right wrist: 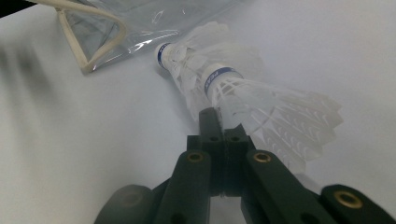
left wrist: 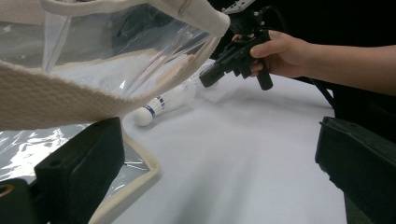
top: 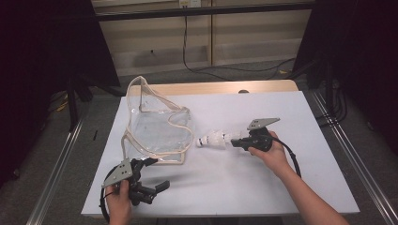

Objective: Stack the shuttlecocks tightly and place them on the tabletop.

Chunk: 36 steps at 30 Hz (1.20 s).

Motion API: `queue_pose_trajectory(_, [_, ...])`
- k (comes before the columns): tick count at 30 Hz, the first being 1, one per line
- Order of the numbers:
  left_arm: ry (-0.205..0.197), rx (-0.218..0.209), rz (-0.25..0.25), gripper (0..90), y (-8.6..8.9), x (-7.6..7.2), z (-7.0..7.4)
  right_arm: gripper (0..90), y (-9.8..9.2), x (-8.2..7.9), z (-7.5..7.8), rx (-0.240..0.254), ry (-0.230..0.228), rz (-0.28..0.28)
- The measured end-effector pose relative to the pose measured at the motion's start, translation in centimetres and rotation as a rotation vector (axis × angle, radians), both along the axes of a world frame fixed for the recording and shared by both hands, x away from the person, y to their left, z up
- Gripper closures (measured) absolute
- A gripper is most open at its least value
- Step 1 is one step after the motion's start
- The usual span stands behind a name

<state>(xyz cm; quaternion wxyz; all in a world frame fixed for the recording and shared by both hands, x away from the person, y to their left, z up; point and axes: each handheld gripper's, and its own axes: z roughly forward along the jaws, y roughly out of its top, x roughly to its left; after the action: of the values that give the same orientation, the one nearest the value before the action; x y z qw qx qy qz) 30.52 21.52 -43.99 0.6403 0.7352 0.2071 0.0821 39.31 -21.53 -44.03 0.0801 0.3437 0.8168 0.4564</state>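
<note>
Closed right gripper [right wrist: 223, 135] jaws touching shuttlecocks' [right wrist: 243, 100] feathers.

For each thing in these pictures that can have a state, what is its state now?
Clear bag: lying on the table, mouth propped open, strap standing up.
Shuttlecocks: nested together, lying on their side beside the bag, outside it.
Right hand-held gripper: jaws shut, tips at the feathers; a grip cannot be told.
Left hand-held gripper: jaws wide open, holding nothing, beside the bag's corner.
</note>
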Motion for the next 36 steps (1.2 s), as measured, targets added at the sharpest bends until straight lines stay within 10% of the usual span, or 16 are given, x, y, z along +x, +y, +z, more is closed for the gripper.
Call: queue_pose_trajectory(36, [0.002, 0.0, -0.002, 1.6, 0.0, 0.0, 0.0, 90.0, 1.3, 1.0, 0.1, -0.027, -0.001, 0.034])
